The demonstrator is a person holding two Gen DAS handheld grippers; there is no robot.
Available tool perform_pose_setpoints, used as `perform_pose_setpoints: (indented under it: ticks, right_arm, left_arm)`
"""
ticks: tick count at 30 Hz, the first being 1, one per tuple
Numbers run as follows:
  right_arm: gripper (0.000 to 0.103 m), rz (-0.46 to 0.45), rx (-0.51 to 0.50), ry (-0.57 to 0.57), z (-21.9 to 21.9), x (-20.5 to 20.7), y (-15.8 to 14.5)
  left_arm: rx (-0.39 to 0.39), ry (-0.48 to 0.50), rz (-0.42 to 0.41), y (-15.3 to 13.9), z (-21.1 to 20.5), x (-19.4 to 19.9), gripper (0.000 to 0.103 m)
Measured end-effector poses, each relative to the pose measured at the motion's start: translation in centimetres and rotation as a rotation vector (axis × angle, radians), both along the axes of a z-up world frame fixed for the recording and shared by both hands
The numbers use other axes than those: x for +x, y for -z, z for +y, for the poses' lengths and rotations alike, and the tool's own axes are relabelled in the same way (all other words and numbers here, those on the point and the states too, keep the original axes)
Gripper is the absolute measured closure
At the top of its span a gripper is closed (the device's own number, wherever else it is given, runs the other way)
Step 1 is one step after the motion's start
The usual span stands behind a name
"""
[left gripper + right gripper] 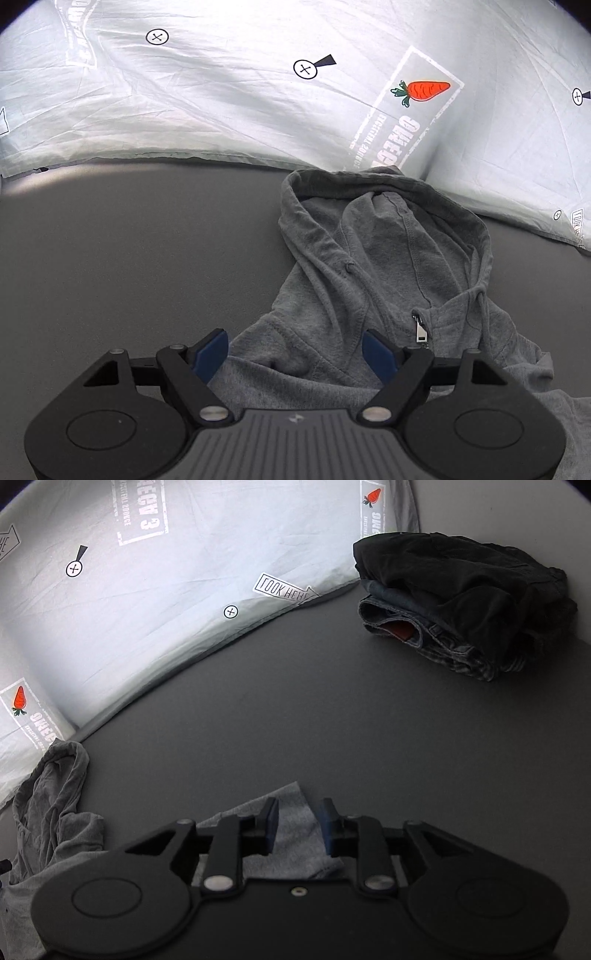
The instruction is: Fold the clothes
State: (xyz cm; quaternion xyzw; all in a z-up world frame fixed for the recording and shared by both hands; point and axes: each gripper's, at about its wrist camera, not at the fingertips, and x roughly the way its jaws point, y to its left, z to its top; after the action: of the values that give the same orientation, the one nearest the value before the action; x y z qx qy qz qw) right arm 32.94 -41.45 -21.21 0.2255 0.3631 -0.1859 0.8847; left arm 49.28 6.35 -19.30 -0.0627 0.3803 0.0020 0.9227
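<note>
A grey zip-up hoodie (388, 258) lies on a dark grey surface, hood toward the white pillow, zipper pull (421, 328) showing. My left gripper (295, 350) is open just above the hoodie's shoulder, with cloth lying between the blue pads (212, 350). In the right wrist view, the hood (55, 797) shows at the left. My right gripper (299, 827) is open over a corner of the grey cloth (295, 834), which lies between the fingers without being pinched.
A white printed pillow (221, 96) with carrot pictures lies along the far side; it also shows in the right wrist view (129, 609). A stack of folded dark clothes (461, 602) sits at the far right. The dark grey surface (332, 720) spreads between.
</note>
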Motion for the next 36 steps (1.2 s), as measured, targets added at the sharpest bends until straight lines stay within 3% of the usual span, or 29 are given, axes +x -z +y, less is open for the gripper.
perform_pose_setpoints:
  ticks: [3,6,8,11,12,14,17,21,24,29,36]
  right_arm:
    - [0.064,0.050,0.036,-0.001,0.6,-0.3,2.1]
    - [0.052,0.055,0.089,0.018,1.1,-0.4,3.3]
    - [0.049,0.040,0.133,0.064,1.3,-0.4,4.0]
    - [0.048,0.028,0.098,0.098,2.1,-0.2,3.8]
    - [0.052,0.033,0.084,0.103,2.4,-0.1,3.8]
    - [0.094,0.040,0.049,0.079,2.8,0.2,3.8]
    - [0.094,0.016,0.047,0.075,3.0,0.2,3.5]
    - [0.094,-0.010,0.014,0.091,3.7,0.6,1.4]
    - [0.094,-0.049,-0.064,0.030,5.0,1.8,-1.5]
    - [0.094,-0.135,-0.228,-0.124,9.8,4.3,-6.1]
    - [0.094,-0.185,-0.395,-0.549,24.6,3.9,-4.3]
  left_arm:
    - [-0.022,0.011,-0.032,-1.6,-0.8,-2.0,0.021]
    - [-0.012,0.088,-0.030,-1.8,-2.9,-4.1,0.019]
    - [0.012,0.127,0.006,-0.8,-4.3,-5.1,0.019]
    - [0.017,0.154,0.100,1.5,-5.9,-6.0,0.019]
    - [0.030,0.162,0.106,2.0,-6.4,-6.4,0.019]
    - [0.083,0.185,0.113,2.8,-7.3,-7.0,0.016]
    - [0.110,0.205,0.108,3.5,-7.9,-6.9,0.006]
    - [0.010,0.158,0.168,1.7,-6.8,-6.3,0.007]
    - [-0.111,0.111,0.165,-0.9,-5.3,-7.1,0.006]
    - [-0.134,0.030,0.102,-3.3,-2.6,-10.7,0.006]
    - [-0.131,-0.079,0.081,-4.4,3.4,-16.1,0.006]
